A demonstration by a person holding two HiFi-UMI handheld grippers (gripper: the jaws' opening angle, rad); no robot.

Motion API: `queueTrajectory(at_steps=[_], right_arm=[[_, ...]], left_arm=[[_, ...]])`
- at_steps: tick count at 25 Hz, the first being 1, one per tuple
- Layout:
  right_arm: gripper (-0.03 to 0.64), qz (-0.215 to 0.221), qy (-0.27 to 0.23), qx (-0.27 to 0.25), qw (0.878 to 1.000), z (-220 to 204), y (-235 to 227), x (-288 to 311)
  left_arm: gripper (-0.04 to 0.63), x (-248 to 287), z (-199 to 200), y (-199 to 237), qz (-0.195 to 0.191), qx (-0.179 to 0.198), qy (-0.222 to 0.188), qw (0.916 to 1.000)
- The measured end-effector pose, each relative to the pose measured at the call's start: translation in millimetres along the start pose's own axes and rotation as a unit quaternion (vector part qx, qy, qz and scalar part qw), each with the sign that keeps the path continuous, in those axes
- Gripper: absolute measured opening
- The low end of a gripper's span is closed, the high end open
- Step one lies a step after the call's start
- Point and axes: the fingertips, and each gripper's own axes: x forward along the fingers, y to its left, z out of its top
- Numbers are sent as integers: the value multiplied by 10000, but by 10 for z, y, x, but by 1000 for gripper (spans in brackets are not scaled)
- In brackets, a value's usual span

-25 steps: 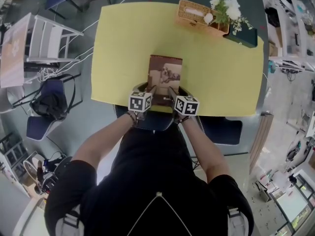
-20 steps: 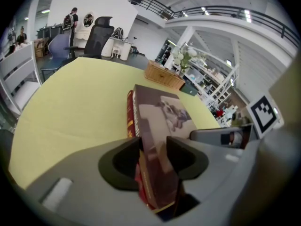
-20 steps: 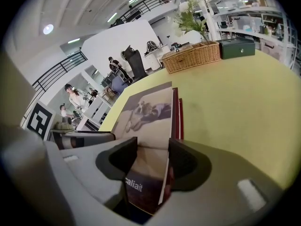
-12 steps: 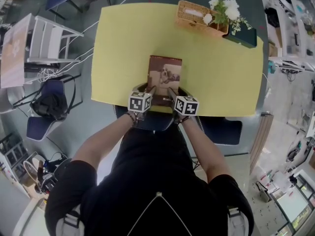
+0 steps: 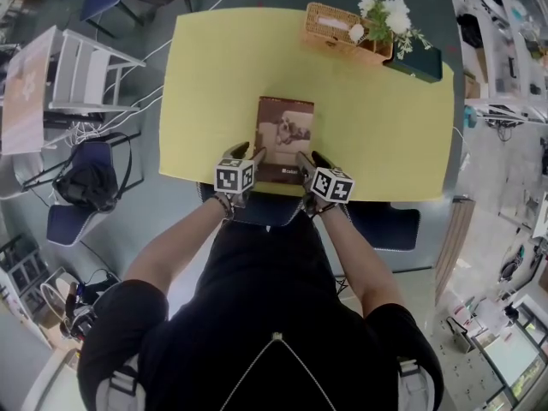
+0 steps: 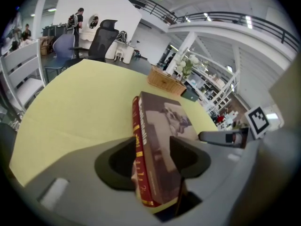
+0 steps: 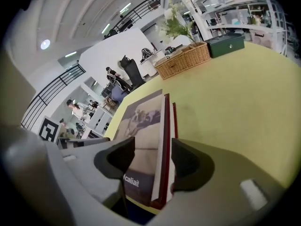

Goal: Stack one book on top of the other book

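Two books lie stacked on the yellow table (image 5: pixel 214 75), at its near edge. The top book (image 5: pixel 285 135) has a brown cover with a dog picture; beneath it a red book (image 6: pixel 136 140) shows only its edge. My left gripper (image 5: pixel 249 157) is at the stack's near left corner and my right gripper (image 5: pixel 305 161) at its near right corner. Both sets of jaws have just been opening. In the left gripper view the stack's (image 6: pixel 162 126) near end stands between the left gripper's (image 6: pixel 150 161) parted jaws. The right gripper (image 7: pixel 151 161) likewise straddles the stack (image 7: pixel 148 126) without clamping it.
A wicker basket (image 5: pixel 330 26), white flowers (image 5: pixel 387 11) and a dark green box (image 5: pixel 416 61) sit at the table's far right. A white rack (image 5: pixel 81 67) and a chair with a dark bag (image 5: pixel 86 182) stand to the left. People stand far off in the gripper views.
Both grippers' marker cubes have shifted outward, the left one leftward and the right one rightward and nearer. The jaws stand wider. The stacked books have not moved.
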Motion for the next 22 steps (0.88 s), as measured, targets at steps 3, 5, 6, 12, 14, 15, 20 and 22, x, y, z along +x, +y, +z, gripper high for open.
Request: queueTrajectory(at_steps=[3, 5, 6, 12, 14, 15, 20, 22], right_arm=[[244, -205, -269, 50, 9994, 154, -176, -202], [244, -302, -511, 101, 9982, 291, -253, -366], [244, -313, -642, 111, 9974, 368, -264, -450], [112, 110, -1244, -53, 9922, 803, 141, -961], [50, 257, -1313, -335, 9904, 873, 406, -1122], [20, 335, -1352, -512, 9889, 910, 560, -1196], [5, 805, -1622, -1483, 9722, 1135, 1398, -1482], [5, 882, -1685, -1780, 9655, 1178, 1652, -1598]], left_arm=[[238, -173, 92, 88, 48, -102, -252, 9996], [236, -324, 160, 143, 96, -110, -433, 9990], [226, -410, 206, 167, 137, -86, -536, 9984], [35, -1063, 621, 115, 270, 288, -1505, 9878], [8, -1301, 729, -80, 27, 490, -1735, 9836], [8, -1416, 792, -193, -121, 579, -1837, 9812], [8, -1865, 1205, -652, -497, 1223, -2442, 9607], [8, -2040, 1328, -818, -606, 1378, -2647, 9525]])
